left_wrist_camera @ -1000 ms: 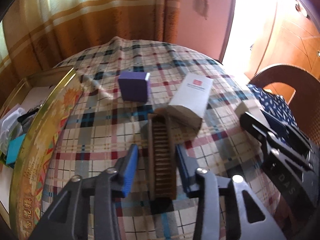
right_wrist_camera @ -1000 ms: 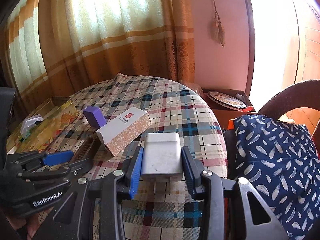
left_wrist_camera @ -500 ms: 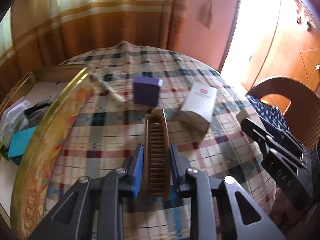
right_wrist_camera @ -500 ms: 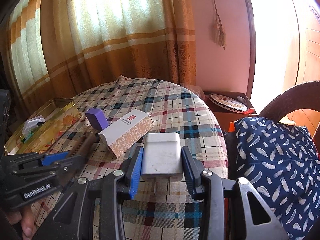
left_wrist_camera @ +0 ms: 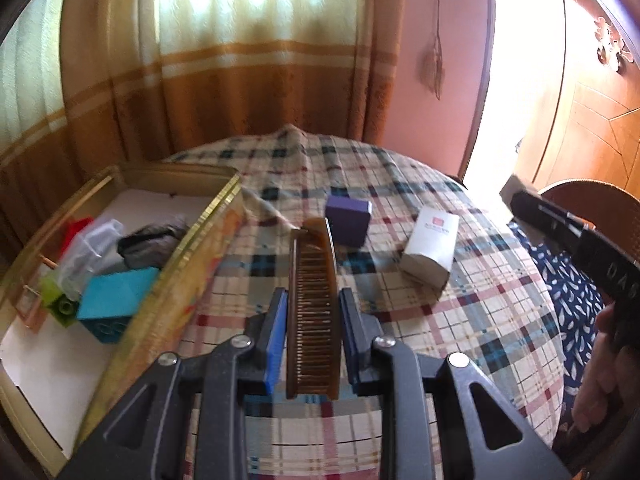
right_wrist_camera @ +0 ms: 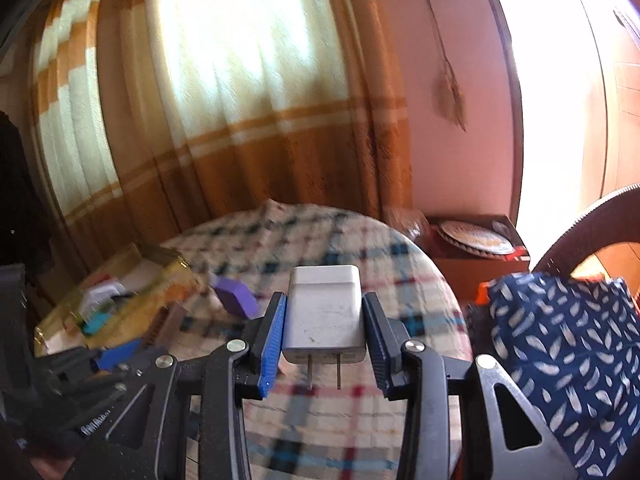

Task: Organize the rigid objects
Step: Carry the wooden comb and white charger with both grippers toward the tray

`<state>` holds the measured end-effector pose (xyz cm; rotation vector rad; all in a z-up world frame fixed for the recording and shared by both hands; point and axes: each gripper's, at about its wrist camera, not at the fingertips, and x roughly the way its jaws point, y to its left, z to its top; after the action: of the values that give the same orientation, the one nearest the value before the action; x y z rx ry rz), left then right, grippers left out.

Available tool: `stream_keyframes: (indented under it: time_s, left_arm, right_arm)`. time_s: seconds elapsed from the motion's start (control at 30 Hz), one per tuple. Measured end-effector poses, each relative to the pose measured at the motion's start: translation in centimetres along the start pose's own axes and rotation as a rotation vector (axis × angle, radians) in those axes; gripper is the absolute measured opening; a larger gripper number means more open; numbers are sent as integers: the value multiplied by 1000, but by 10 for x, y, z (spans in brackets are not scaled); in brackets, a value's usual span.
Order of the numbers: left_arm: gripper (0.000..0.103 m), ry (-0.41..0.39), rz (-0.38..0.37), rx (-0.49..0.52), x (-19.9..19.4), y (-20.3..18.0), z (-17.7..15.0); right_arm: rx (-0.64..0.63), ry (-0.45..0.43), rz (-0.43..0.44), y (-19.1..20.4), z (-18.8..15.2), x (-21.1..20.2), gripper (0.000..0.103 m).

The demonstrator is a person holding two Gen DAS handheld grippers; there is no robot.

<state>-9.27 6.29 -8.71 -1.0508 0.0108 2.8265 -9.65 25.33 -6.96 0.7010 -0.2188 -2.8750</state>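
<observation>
My left gripper (left_wrist_camera: 313,312) is shut on a brown comb (left_wrist_camera: 314,300), which it holds lengthwise above the plaid tablecloth (left_wrist_camera: 480,320). A white plug charger (right_wrist_camera: 325,314), prongs toward the camera, sits clamped in my right gripper (right_wrist_camera: 325,320), lifted off the table. On the cloth beyond the comb lie a purple box (left_wrist_camera: 347,219) and a white carton (left_wrist_camera: 431,245). The purple box (right_wrist_camera: 236,299) shows blurred in the right wrist view. A gold tin (left_wrist_camera: 168,280) stands open at the left, just left of the comb.
The tin holds a teal block (left_wrist_camera: 116,307), a green brick (left_wrist_camera: 60,305), a clear plastic piece (left_wrist_camera: 90,248) and a dark item (left_wrist_camera: 150,236). A blue patterned cushion (right_wrist_camera: 560,352) on a wicker chair (right_wrist_camera: 580,224) lies right of the table. Curtains hang behind.
The left gripper closed on the comb and lifted it off the cloth, shifting toward the tin. The right gripper rose with the charger held.
</observation>
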Motion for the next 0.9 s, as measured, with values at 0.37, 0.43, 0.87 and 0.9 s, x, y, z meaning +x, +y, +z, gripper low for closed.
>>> stream_keyframes:
  time_s: [0.37, 0.43, 0.87, 0.9]
  left_arm:
    - [24, -94, 34, -9, -18, 8, -2]
    - [24, -102, 39, -10, -20, 10, -2]
    - [24, -175, 76, -25, -36, 23, -5]
    - [24, -179, 79, -26, -36, 23, -5]
  right_arm:
    - [-41, -42, 20, 35, 8, 13, 41]
    - [-48, -47, 19, 39, 7, 16, 41]
    - [-72, -57, 10, 50, 1, 17, 41]
    - [-73, -59, 11, 52, 1, 17, 41]
